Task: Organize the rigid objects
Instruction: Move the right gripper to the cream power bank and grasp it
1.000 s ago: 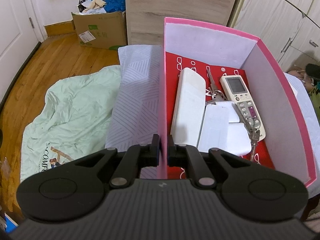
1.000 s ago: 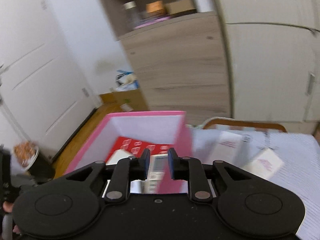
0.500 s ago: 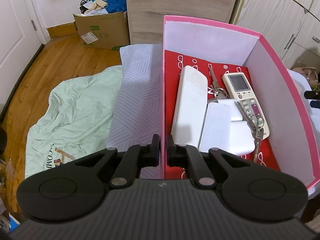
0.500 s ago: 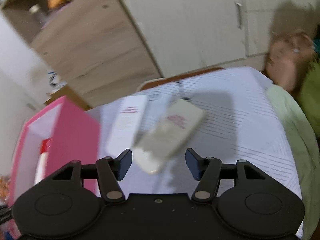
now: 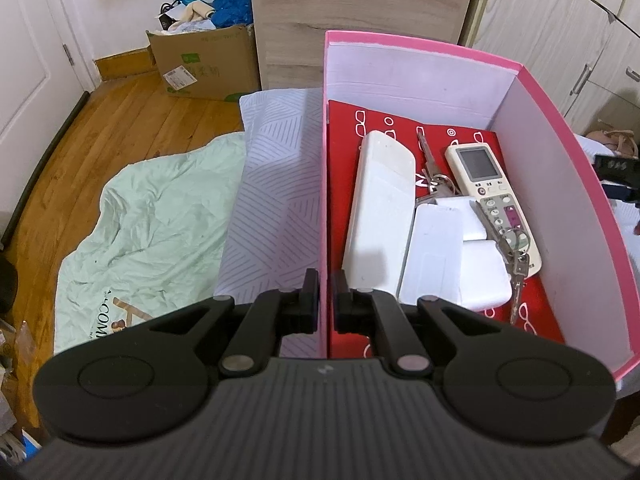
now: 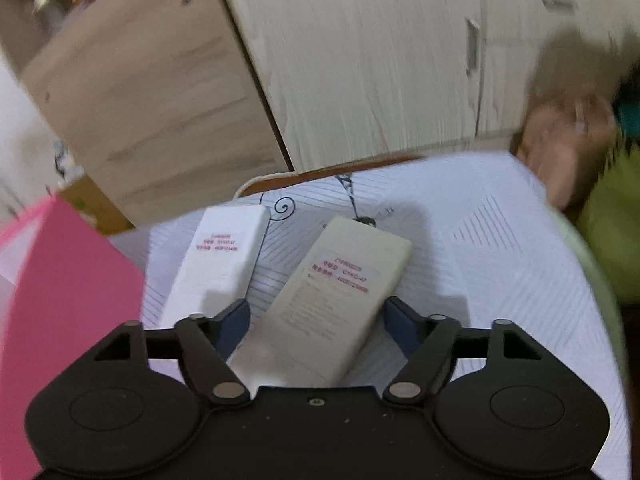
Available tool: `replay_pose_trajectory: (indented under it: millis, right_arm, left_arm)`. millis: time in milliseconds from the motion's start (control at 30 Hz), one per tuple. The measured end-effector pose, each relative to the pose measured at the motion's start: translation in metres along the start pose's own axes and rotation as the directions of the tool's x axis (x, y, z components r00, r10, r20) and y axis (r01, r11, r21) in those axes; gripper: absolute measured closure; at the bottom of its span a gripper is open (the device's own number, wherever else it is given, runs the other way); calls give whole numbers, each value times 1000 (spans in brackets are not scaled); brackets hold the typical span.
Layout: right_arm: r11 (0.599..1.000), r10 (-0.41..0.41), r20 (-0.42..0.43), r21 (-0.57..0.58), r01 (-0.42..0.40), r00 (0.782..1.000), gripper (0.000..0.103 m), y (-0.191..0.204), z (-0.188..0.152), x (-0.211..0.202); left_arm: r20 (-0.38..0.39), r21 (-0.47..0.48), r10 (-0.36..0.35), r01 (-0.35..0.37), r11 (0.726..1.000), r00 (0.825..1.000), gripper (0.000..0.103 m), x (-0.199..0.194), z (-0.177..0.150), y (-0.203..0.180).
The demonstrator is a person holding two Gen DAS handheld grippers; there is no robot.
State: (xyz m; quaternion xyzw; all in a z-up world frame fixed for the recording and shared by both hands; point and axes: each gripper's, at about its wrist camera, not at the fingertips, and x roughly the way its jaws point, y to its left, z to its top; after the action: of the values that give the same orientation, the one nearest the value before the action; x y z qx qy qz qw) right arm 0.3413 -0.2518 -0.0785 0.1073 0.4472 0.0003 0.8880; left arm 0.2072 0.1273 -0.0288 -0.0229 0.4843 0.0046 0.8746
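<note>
My left gripper is shut on the left wall of the pink box. Inside the box lie a long white remote face down, a remote with a screen, keys and white flat boxes. My right gripper is open, its fingers either side of a cream remote lying face down on the white striped cloth. A second white remote lies to its left, beside the pink box.
A green sheet lies on the wooden floor left of the table. A cardboard box stands by a wooden cabinet. Cupboard doors stand behind the table. A person's hand is at the table's far right corner.
My right gripper has swung right from the pink box, opened, and come down around the cream remote. The left gripper has held its grip on the box wall.
</note>
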Motion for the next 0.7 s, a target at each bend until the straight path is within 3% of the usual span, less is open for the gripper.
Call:
replay_pose_trajectory:
  millis: [133,333,533,700]
  right_arm:
    - [990,-50,27,-131,53,998,22,11,-6,6]
    - [996,17,-26,-92,-20,1000,37,-6,1,-7]
    - [992,114,-95,-40,-118,989,37,-28,-7,-30]
    - [986,155,-99,-39,-160,983,37,-33,-10,-44]
  left_arm:
    - [1,4,0,0,1000,1000,98,0,-1,0]
    - [0,-1,-15,15,1000,1000,98,-1,0,4]
    - [-2,-4,-19,19,1000,1000,98,-1,1,4]
    - [-2,2,-7,7,1000,1000,98,-1,1,2]
